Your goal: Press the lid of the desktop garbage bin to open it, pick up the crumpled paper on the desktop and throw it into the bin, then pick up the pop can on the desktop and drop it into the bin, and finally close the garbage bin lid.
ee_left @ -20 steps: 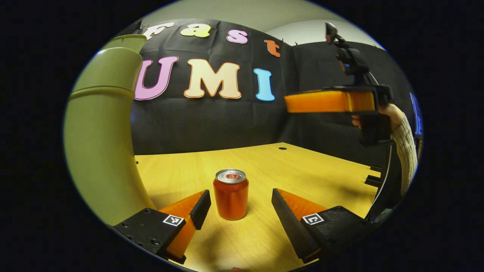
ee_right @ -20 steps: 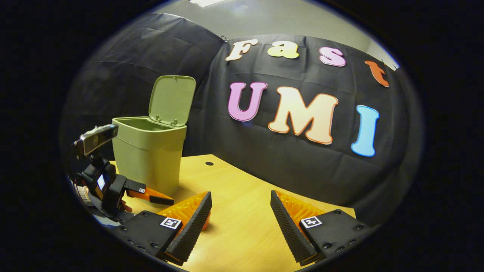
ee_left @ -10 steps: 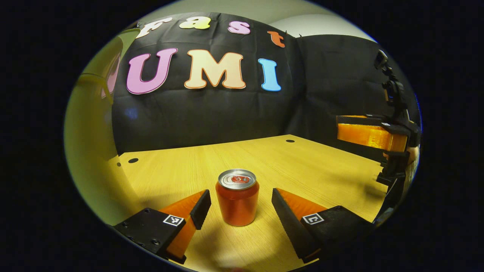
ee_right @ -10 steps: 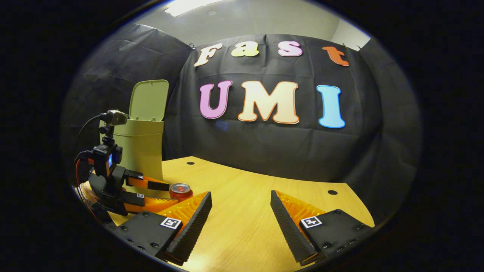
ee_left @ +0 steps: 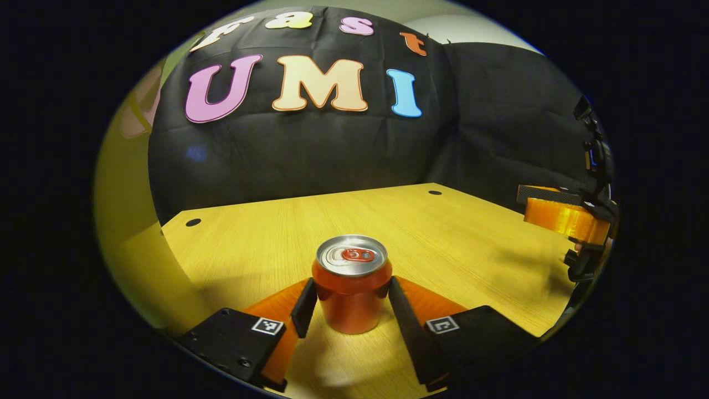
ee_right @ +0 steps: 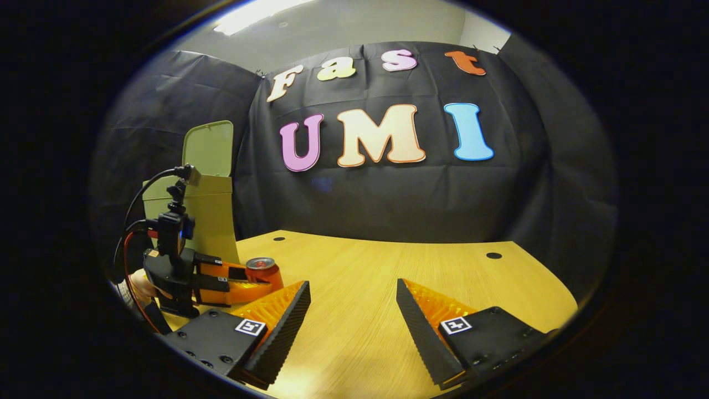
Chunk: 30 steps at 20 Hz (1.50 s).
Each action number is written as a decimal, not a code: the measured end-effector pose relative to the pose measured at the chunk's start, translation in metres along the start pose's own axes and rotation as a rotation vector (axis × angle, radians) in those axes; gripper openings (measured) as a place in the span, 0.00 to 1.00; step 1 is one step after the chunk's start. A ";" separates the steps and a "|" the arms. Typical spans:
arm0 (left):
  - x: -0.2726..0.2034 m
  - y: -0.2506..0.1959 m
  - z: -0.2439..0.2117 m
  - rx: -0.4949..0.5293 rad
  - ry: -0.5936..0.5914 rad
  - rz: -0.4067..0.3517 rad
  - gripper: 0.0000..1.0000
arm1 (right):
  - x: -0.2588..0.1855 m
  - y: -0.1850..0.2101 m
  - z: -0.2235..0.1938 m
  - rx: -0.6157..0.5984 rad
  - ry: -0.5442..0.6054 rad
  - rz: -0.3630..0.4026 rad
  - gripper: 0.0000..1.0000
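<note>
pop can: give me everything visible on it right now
The pop can is a short orange-red metal can with a silver top and a red pull tab, seemingly unopened and undented. It stands upright on the wooden table, near the green bin whose lid is up. The left gripper has closed on it, one finger against each side.

The can (ee_left: 352, 282) stands upright on the table (ee_left: 454, 244), between the left gripper (ee_left: 350, 310) fingers; the bin (ee_right: 207, 213) stands behind it.

Wooden tabletop (ee_right: 376, 277), black cloth wall (ee_right: 388, 194)
</note>
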<state>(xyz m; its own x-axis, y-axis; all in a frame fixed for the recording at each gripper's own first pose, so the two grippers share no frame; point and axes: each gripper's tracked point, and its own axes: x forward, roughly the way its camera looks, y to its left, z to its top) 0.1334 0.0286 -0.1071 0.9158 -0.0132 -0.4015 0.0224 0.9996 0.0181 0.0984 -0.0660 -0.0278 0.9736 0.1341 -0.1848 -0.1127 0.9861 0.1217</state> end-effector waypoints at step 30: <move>-0.232 0.118 0.261 -0.019 -0.340 0.248 0.75 | -0.006 0.013 -0.009 0.008 0.028 0.034 0.99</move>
<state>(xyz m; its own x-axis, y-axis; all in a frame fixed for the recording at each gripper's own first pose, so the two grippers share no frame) 0.0283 0.1429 0.2266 0.9727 0.2235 -0.0619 -0.2201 0.9738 0.0578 0.0890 -0.0528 -0.0333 0.9634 0.1699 -0.2073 -0.1436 0.9802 0.1362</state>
